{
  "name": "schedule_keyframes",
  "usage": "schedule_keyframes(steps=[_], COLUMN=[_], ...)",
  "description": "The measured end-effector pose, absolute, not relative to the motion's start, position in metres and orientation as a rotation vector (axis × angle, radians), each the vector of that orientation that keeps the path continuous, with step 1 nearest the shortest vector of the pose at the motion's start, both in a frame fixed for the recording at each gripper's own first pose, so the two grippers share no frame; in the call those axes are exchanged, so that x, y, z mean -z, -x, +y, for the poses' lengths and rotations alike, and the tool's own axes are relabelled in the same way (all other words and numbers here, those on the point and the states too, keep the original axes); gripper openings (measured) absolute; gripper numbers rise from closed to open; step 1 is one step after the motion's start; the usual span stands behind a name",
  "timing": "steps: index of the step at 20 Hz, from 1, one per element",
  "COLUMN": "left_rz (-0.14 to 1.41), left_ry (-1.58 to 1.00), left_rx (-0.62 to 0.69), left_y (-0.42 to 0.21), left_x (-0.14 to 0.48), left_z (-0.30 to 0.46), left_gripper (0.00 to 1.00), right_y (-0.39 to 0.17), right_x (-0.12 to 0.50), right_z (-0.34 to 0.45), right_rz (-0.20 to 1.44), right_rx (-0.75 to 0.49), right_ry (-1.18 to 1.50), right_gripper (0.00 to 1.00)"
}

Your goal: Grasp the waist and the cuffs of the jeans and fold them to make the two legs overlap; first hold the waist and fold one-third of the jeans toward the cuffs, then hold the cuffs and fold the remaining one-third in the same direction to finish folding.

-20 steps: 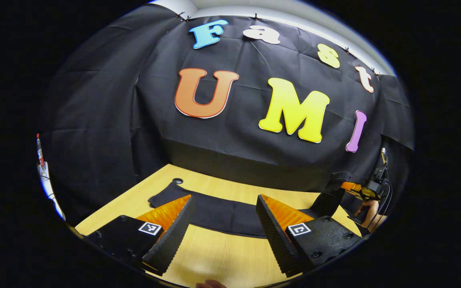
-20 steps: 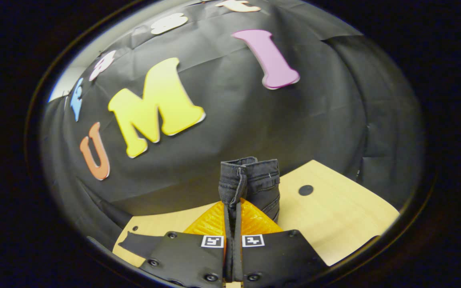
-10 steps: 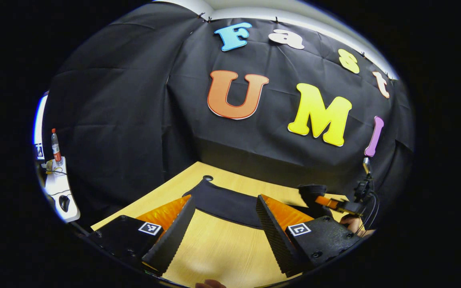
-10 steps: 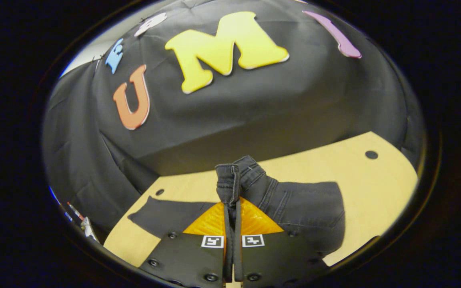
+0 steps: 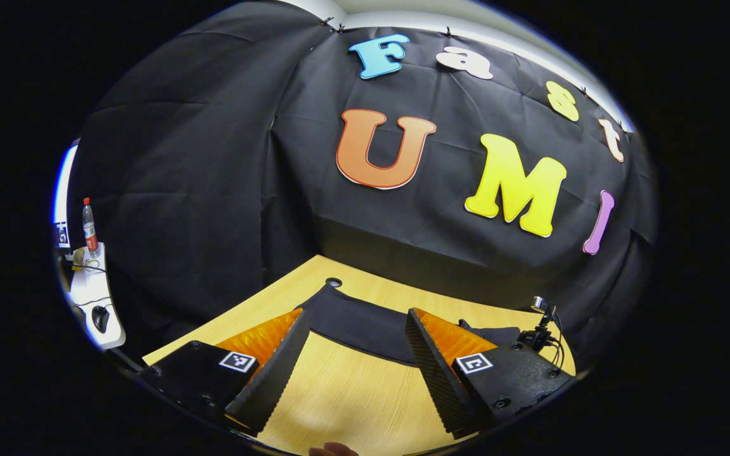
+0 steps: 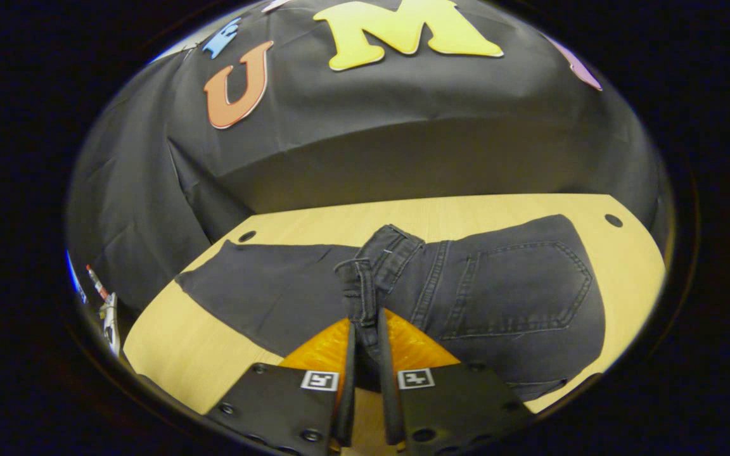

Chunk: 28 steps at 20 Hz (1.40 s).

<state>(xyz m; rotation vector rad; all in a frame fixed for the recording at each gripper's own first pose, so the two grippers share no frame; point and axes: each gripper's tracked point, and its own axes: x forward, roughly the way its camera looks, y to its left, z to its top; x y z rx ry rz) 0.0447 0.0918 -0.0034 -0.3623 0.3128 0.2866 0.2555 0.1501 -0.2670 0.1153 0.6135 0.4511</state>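
Observation:
Dark jeans [image 6: 504, 297] lie across the wooden table [image 6: 168, 354], back pocket up, with the waist end folded over toward the legs. My right gripper [image 6: 365, 329] is low over them, shut on the bunched waistband [image 6: 365, 285], which fills the narrow gap between its fingers. In the left gripper view, my left gripper [image 5: 355, 315] stands open above the table [image 5: 352, 405] with nothing between its fingers. A jeans leg [image 5: 365, 326] stretches just beyond its tips. The right gripper [image 5: 539, 332] shows small at the far right, down on the cloth.
The booth's black cloth wall rises right behind the table. Round holes mark the table's corners [image 6: 613, 220] [image 5: 333, 282]. Off the left edge stands a white shelf [image 5: 96, 297] with a bottle [image 5: 89, 228].
My right gripper has carried the waistband down from the air and over onto the legs; its fingers have parted slightly. The left gripper has barely moved, turning a little left, and stays open.

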Motion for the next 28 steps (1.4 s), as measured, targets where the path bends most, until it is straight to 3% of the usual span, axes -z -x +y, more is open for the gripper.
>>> schedule_keyframes(steps=[1, 3, 6, 7, 8, 12, 15, 16, 19, 20, 21, 23, 24, 28], left_rz=[0.313, 0.313, 0.323, 0.332, 0.339, 0.433, 0.52, 0.532, 0.547, 0.567, 0.578, 0.604, 0.609, 0.583], left_ry=[0.363, 0.36, 0.394, 0.416, 0.44, 0.632, 0.882, 0.923, 1.046, 1.121, 1.171, 1.316, 1.334, 1.384], left_rx=[-0.283, -0.276, -0.273, -0.277, -0.281, -0.287, -0.344, -0.367, -0.419, -0.443, -0.458, -0.51, -0.523, -0.549], left_y=[-0.046, -0.05, -0.059, -0.063, -0.068, -0.103, -0.129, -0.134, -0.156, -0.162, -0.165, -0.178, -0.18, -0.196], left_x=[0.004, 0.006, 0.016, 0.024, 0.032, 0.09, 0.14, 0.15, 0.181, 0.195, 0.205, 0.225, 0.232, 0.242], left_z=[0.091, 0.09, 0.095, 0.098, 0.102, 0.108, 0.116, 0.125, 0.139, 0.147, 0.149, 0.159, 0.16, 0.17], left_gripper=[0.99, 0.99, 0.99, 0.99, 0.99, 0.99, 0.99, 0.99, 0.99, 0.99, 0.99, 0.99, 0.99, 0.99], right_y=[-0.242, -0.243, -0.236, -0.233, -0.232, -0.235, -0.241, -0.242, -0.246, -0.247, -0.247, -0.247, -0.247, -0.246], right_x=[0.265, 0.266, 0.244, 0.233, 0.219, 0.171, 0.116, 0.105, 0.071, 0.058, 0.05, 0.025, 0.022, 0.012], right_z=[0.166, 0.168, 0.169, 0.164, 0.154, 0.107, 0.052, 0.037, -0.005, -0.022, -0.033, -0.06, -0.068, -0.097], right_rz=[0.642, 0.619, 0.588, 0.571, 0.544, 0.465, 0.374, 0.355, 0.303, 0.284, 0.273, 0.24, 0.237, 0.226], right_rx=[-0.508, -0.497, -0.516, -0.518, -0.515, -0.472, -0.402, -0.381, -0.313, -0.284, -0.264, -0.212, -0.199, -0.149], right_ry=[-0.153, -0.094, -0.112, -0.114, -0.119, -0.131, -0.134, -0.138, -0.146, -0.15, -0.156, -0.156, -0.15, -0.142], right_gripper=[0.46, 1.0, 0.99, 0.94, 0.99, 0.99, 0.98, 0.93, 0.93, 0.98, 0.93, 0.96, 1.0, 0.98])
